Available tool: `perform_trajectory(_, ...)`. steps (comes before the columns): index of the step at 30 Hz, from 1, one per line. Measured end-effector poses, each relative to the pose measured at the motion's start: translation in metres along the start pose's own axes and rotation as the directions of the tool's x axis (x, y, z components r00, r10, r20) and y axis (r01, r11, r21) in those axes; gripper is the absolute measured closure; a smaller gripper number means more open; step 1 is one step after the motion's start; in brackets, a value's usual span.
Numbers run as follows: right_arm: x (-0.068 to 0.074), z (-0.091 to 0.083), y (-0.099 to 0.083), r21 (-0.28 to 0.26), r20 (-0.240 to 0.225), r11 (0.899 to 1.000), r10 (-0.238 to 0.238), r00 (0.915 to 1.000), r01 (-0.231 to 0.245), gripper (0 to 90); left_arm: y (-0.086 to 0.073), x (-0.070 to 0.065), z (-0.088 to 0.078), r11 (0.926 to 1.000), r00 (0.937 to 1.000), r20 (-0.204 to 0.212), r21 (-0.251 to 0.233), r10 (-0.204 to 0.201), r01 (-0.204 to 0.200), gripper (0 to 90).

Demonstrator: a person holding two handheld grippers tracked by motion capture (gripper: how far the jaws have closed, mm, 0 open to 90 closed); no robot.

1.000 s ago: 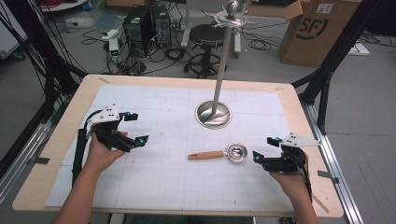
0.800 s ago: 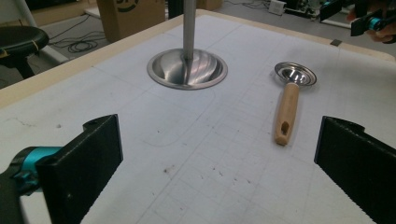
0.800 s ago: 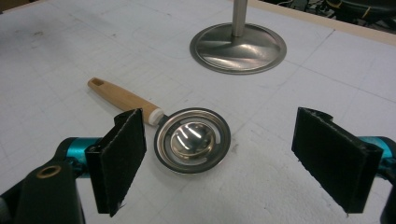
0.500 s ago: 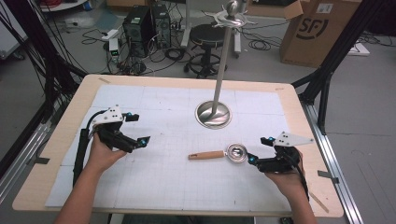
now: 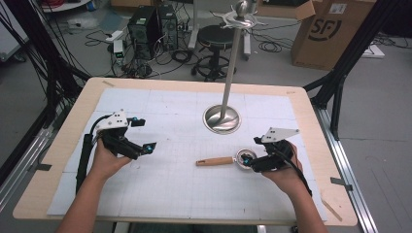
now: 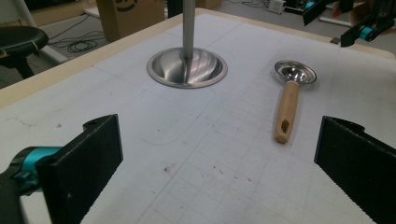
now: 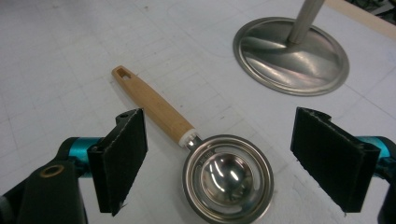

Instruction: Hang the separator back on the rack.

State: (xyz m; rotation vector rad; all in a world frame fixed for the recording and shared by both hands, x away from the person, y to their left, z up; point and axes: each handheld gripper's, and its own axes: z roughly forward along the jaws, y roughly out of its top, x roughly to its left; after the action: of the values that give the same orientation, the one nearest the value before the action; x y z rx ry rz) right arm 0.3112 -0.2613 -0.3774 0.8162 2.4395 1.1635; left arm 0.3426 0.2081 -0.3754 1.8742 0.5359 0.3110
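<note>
In the high view the right gripper (image 5: 248, 159) hangs over the bowl end of the measuring spoon (image 5: 227, 159), which lies flat on the table (image 5: 63, 145) just in front of the stand's base (image 5: 221, 119); the left gripper (image 5: 141, 135) waits well apart, holding nothing. In the left gripper view its 2 jaws gape wide. In the right gripper view the jaws stand wide, empty, either side of the round steel bowl (image 7: 228, 178); pinching that curved rim could make the spoon squirt out or spin.

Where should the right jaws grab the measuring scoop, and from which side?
On the wooden handle, just behind the steel bowl, probably from above with the jaws across its width. The measuring scoop lies flat; its handle is straight and narrow, the bowl round and slick. The right gripper is open over the bowl.
</note>
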Motion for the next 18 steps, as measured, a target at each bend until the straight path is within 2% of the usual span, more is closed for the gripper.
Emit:
perform_trajectory(8,0.001,0.019,0.018,0.086,-0.041,0.995,-0.036,0.9985,0.040,20.7,0.000,0.000,0.000,1.0000,1.0000,0.002,0.002,-0.001,0.001,1.6)
perform_trajectory(14,0.003,0.033,0.025,0.157,-0.069,0.984,-0.070,0.9951,0.080,23.3,0.000,-0.001,-0.001,1.0000,1.0000,0.001,-0.003,0.002,-0.002,1.7)
perform_trajectory(18,0.002,0.039,0.028,0.209,-0.078,0.973,-0.083,0.9935,0.097,24.6,0.000,0.001,-0.002,0.9999,1.0000,0.000,-0.010,-0.003,0.003,1.7)
